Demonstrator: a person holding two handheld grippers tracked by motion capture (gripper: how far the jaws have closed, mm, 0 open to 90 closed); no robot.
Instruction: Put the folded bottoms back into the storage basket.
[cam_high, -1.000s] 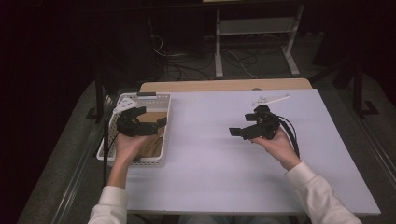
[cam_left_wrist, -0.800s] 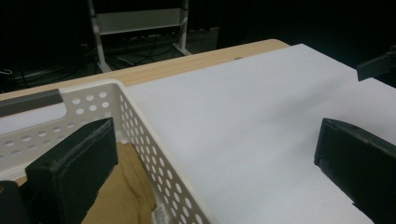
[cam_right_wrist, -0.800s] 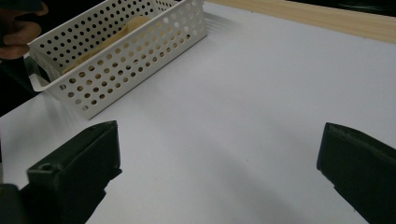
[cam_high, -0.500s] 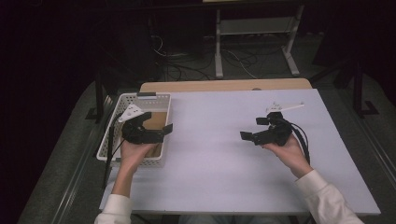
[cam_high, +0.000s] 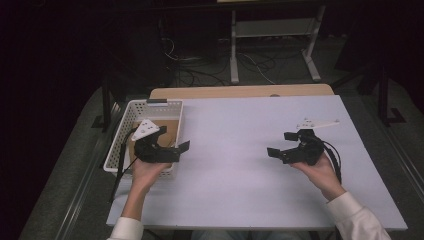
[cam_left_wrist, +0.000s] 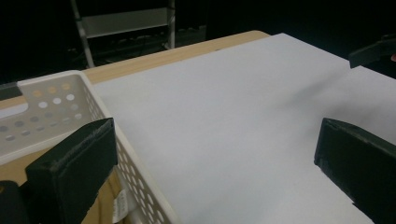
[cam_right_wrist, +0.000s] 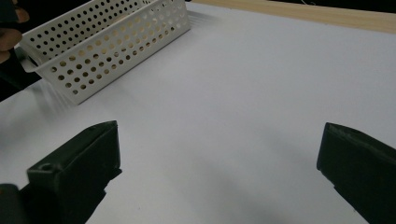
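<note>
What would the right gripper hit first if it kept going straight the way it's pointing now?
Probably the white basket: the right gripper points left across the bare table toward it, with nothing between. Height is unclear.

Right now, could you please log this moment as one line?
left tongs: open, over white perforated plastic basket | right tongs: open, empty, above white table

White basket (cam_high: 129, 116) dotted with round holes; white table (cam_high: 240, 150), tan wood edge; black grippers (cam_high: 172, 147); white sleeves (cam_high: 357, 220).
</note>
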